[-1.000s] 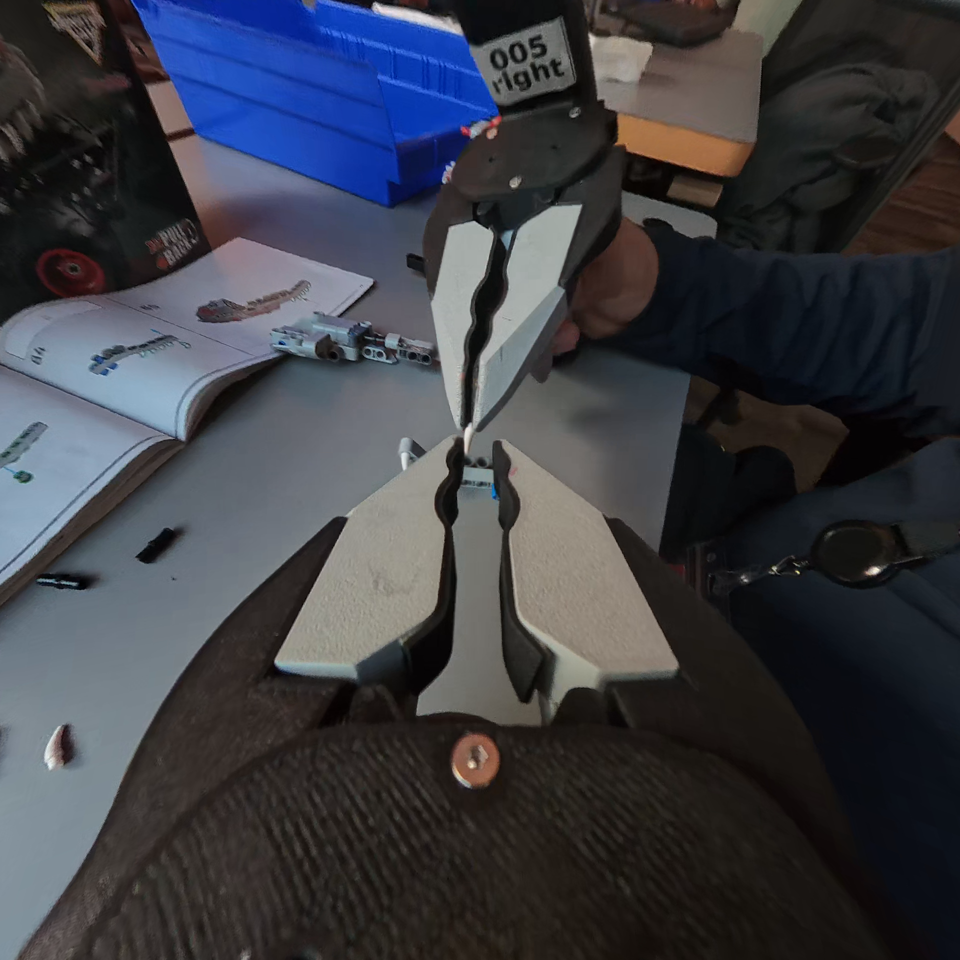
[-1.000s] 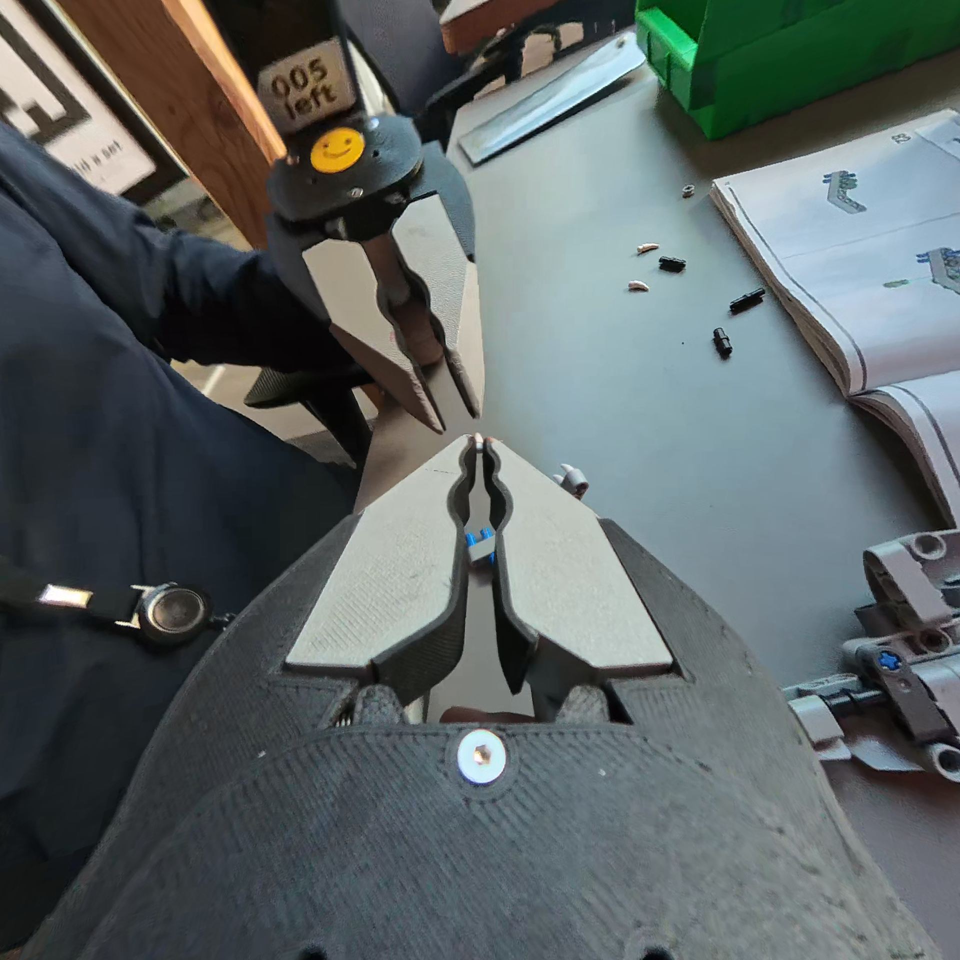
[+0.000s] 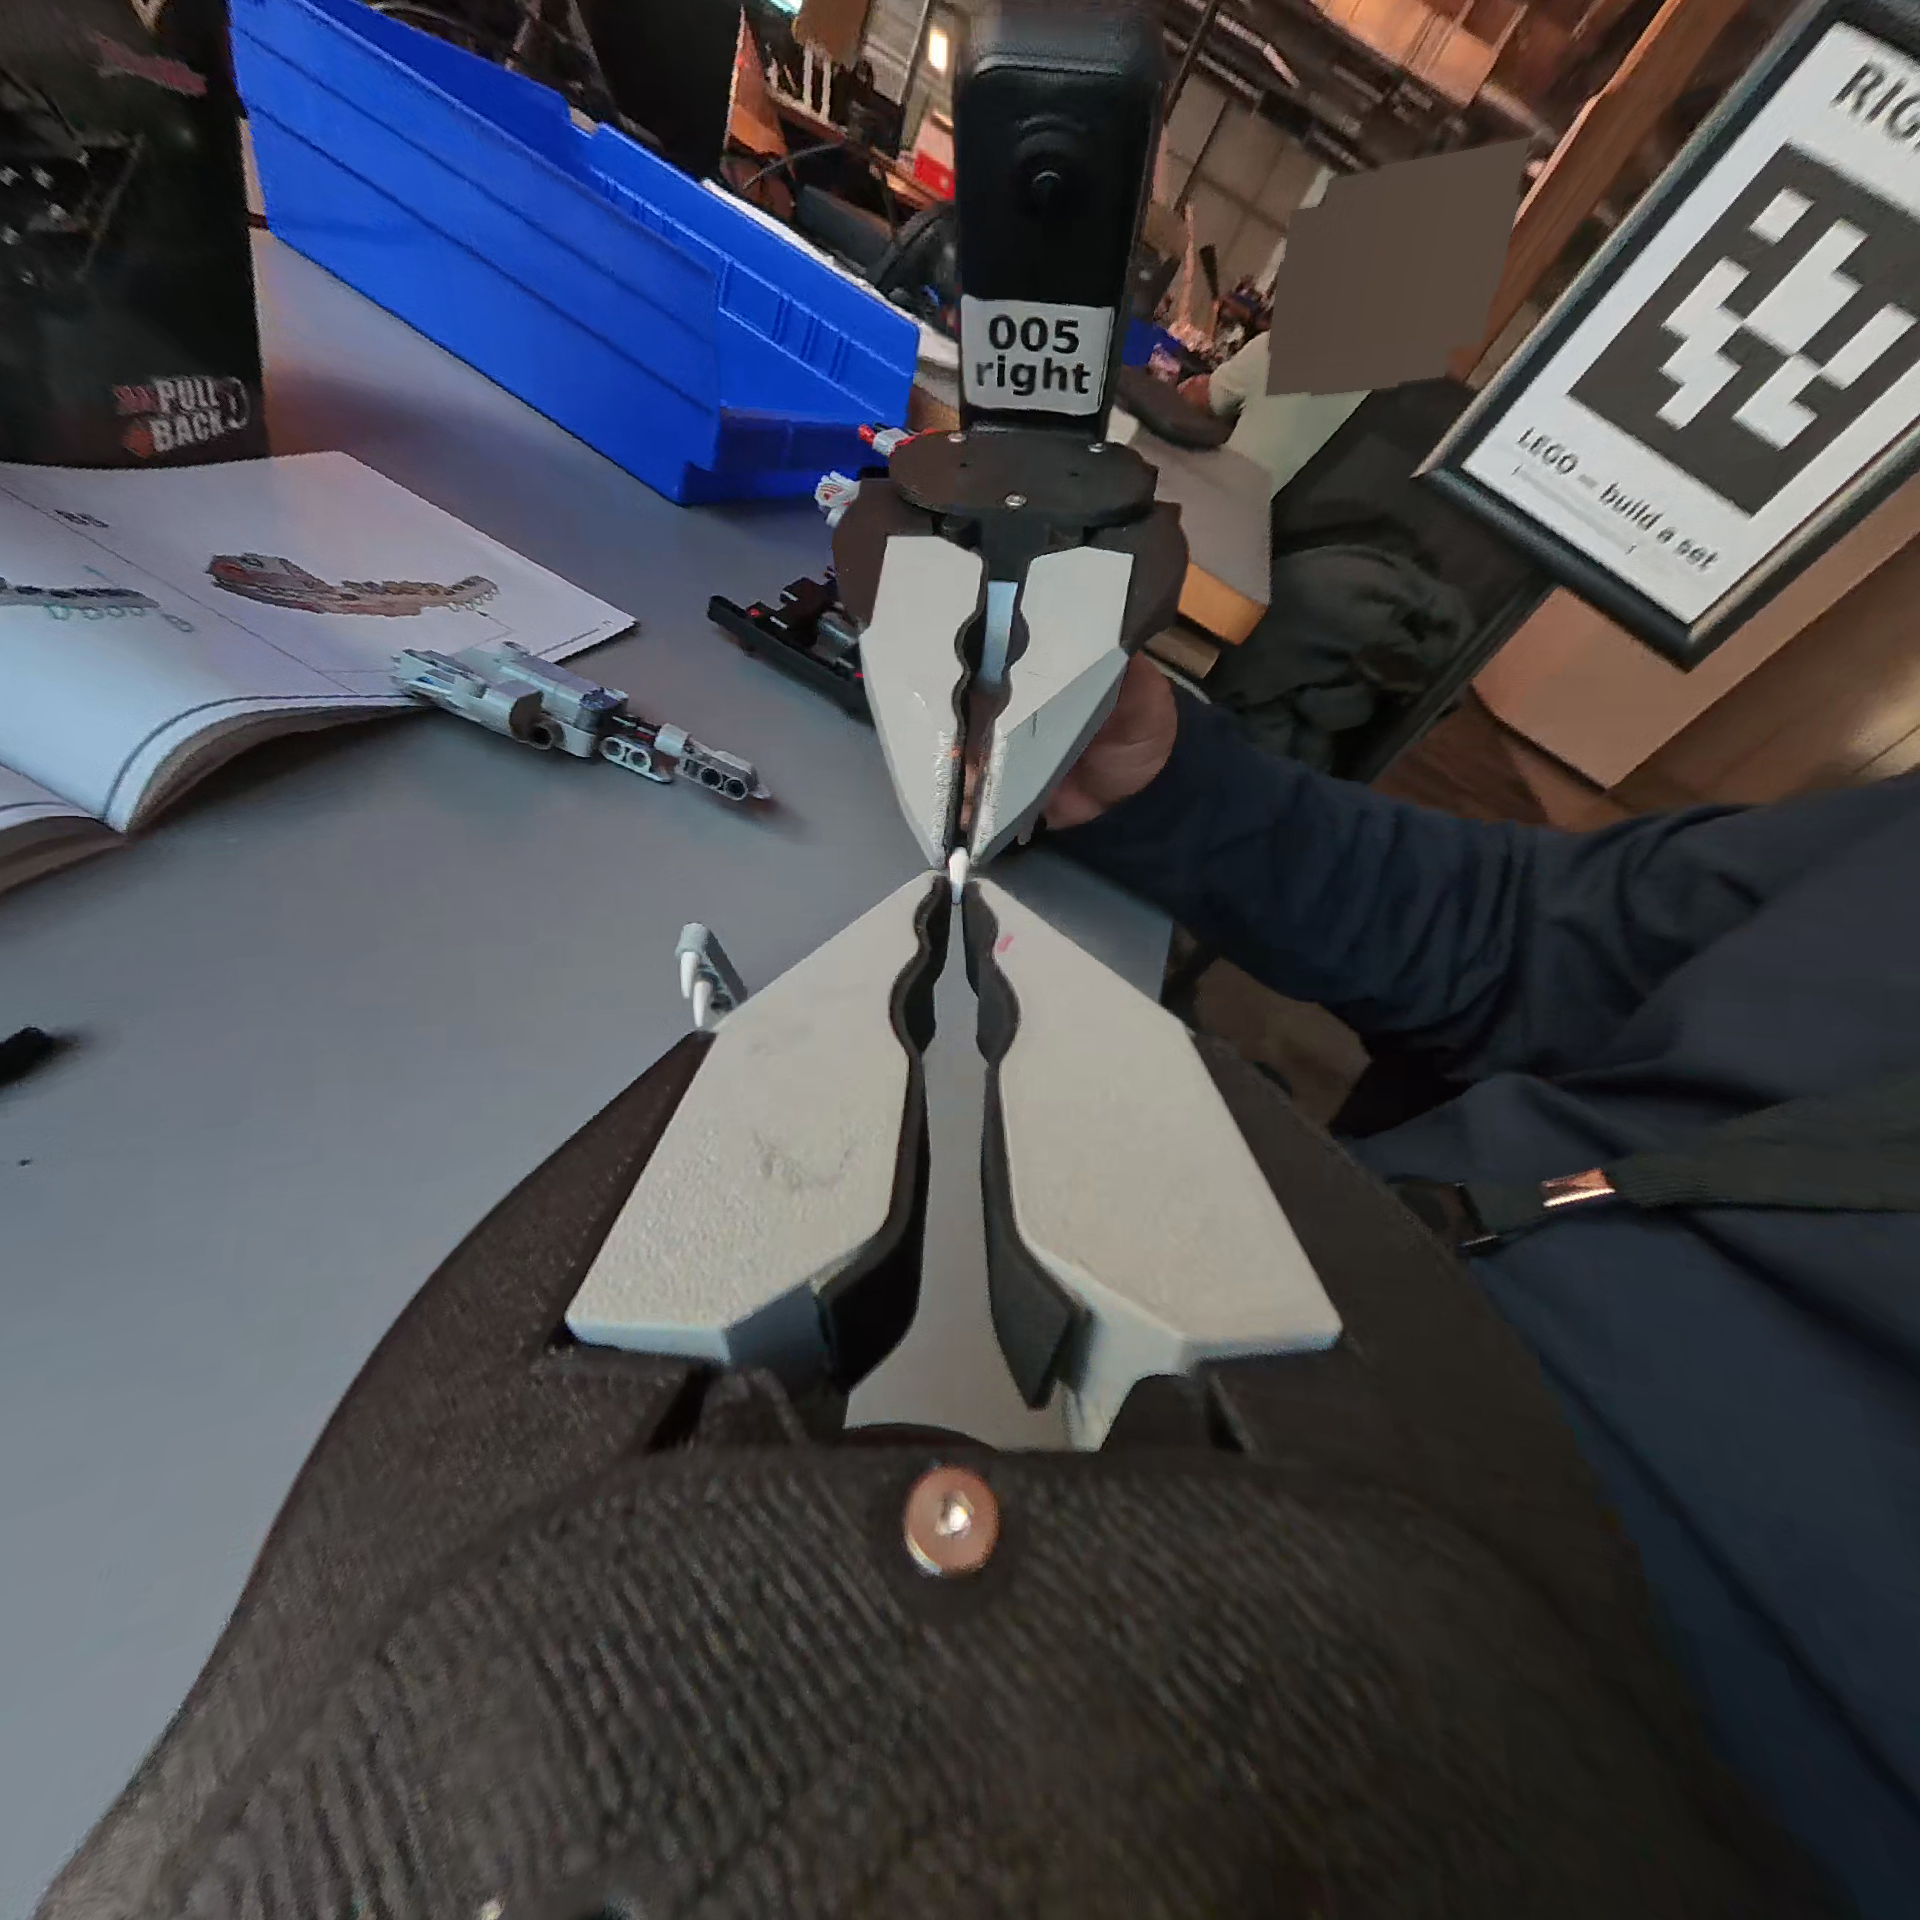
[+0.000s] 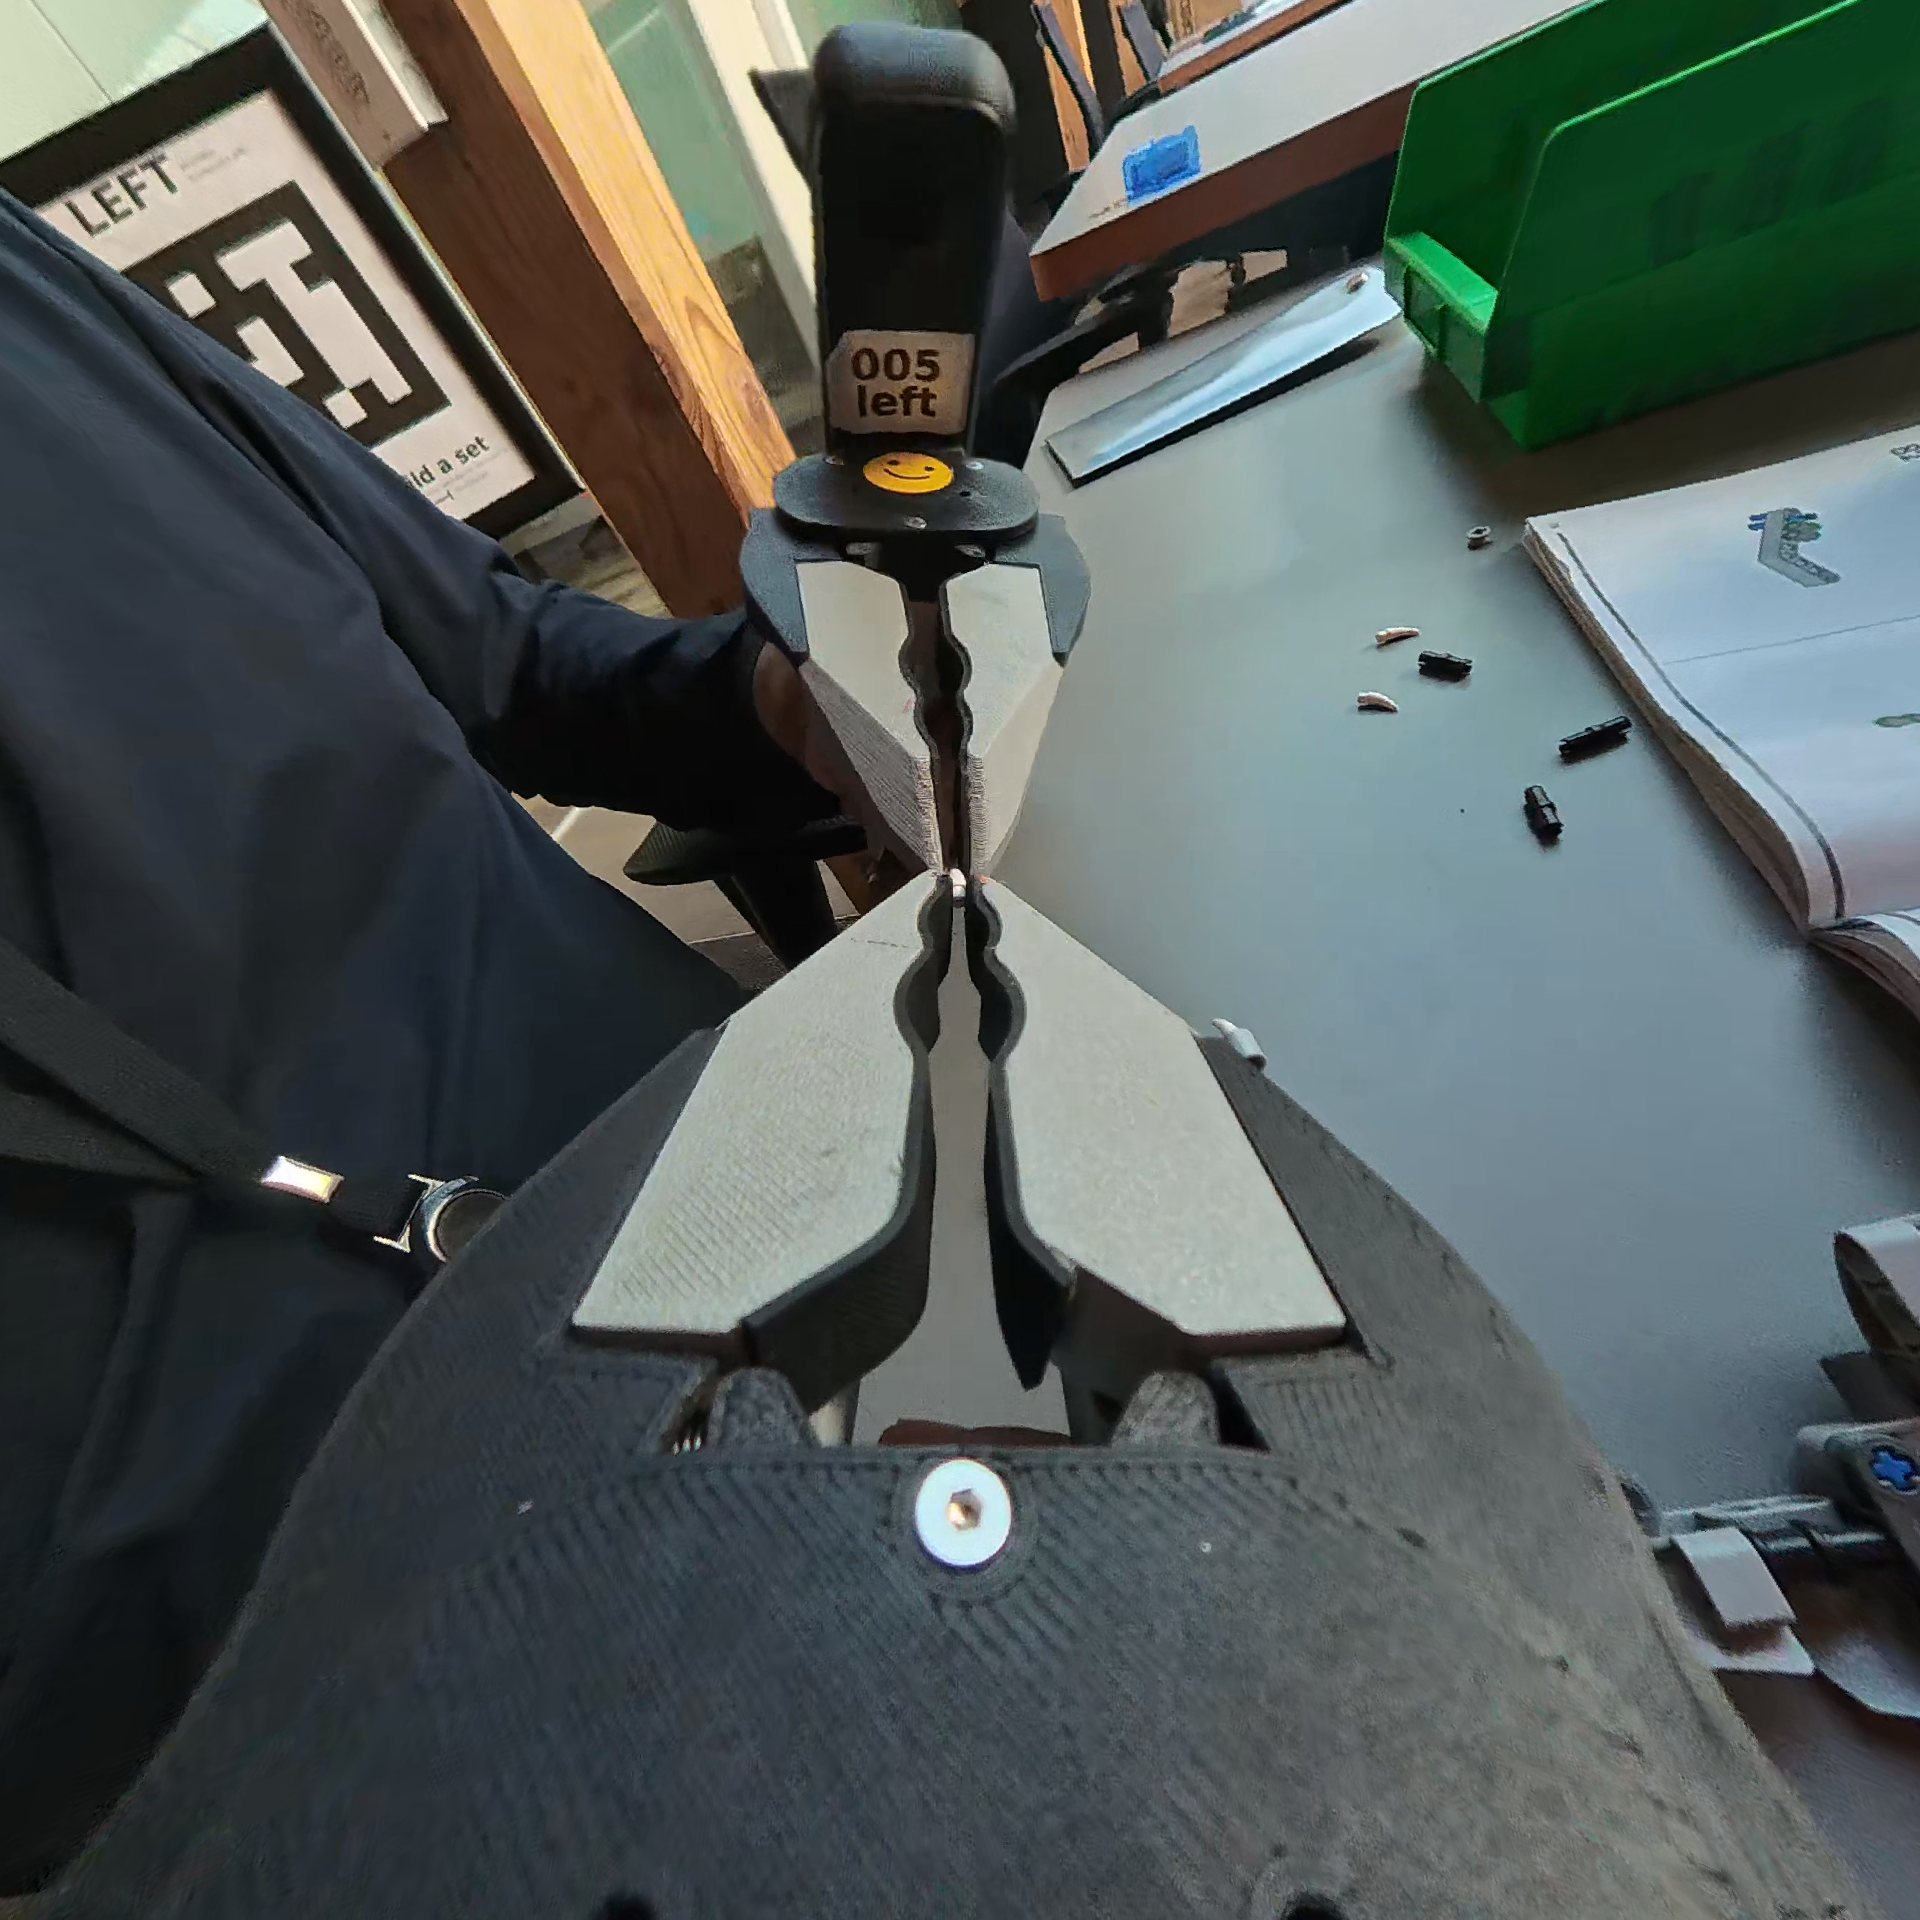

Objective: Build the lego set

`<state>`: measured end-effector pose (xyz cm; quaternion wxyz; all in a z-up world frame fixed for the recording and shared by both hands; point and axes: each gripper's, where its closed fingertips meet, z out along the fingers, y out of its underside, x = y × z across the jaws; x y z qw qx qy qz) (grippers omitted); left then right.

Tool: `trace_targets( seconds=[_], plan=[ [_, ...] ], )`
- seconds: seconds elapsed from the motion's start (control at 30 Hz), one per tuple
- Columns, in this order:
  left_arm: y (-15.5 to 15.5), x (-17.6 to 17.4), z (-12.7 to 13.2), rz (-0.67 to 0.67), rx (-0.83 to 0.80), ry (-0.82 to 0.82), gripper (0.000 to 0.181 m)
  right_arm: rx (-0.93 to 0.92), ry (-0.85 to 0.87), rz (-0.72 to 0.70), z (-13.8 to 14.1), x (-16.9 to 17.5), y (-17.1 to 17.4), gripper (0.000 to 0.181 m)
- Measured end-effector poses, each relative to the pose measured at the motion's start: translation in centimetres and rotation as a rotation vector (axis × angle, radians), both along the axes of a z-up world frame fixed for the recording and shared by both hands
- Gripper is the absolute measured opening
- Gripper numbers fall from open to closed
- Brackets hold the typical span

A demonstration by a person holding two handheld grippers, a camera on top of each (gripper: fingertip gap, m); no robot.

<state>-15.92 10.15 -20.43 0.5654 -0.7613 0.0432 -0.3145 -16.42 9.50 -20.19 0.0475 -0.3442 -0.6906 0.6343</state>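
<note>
— Both hand-held grippers: the left hand-held gripper (image 3: 948, 902) and the right hand-held gripper (image 4: 954, 891) are meeting tip to tip above the bench (image 3: 364, 987).

— Closed?

— Both are pinching one tiny white piece (image 3: 956, 864) together.

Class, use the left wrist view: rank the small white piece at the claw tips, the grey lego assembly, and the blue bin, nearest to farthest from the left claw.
1. Small white piece: right at the left claw tips, where the right claw meets it.
2. Grey lego assembly: on the table, ahead to the left, beside the open booklet.
3. Blue bin: at the back left.
</note>
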Motion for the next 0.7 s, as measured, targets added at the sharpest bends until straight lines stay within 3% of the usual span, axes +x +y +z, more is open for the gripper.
trace_targets(
  seconds=[0.37,0.53,0.7],
  plan=[
    [-0.1,-0.3,-0.2,-0.005,-0.049,-0.117,0.000,-0.003,-0.031,-0.021,-0.6,-0.3,0.5,0.005],
    [-0.2,-1.8,-1.4,0.045,-0.124,-0.083,0.000,0.082,-0.114,-0.141,-2.8,-1.4,2.8,0.013],
    [-0.5,-3.2,-2.6,0.067,-0.214,-0.088,0.000,0.128,-0.284,-0.176,-5.4,-2.2,3.5,0.021]
  ],
)
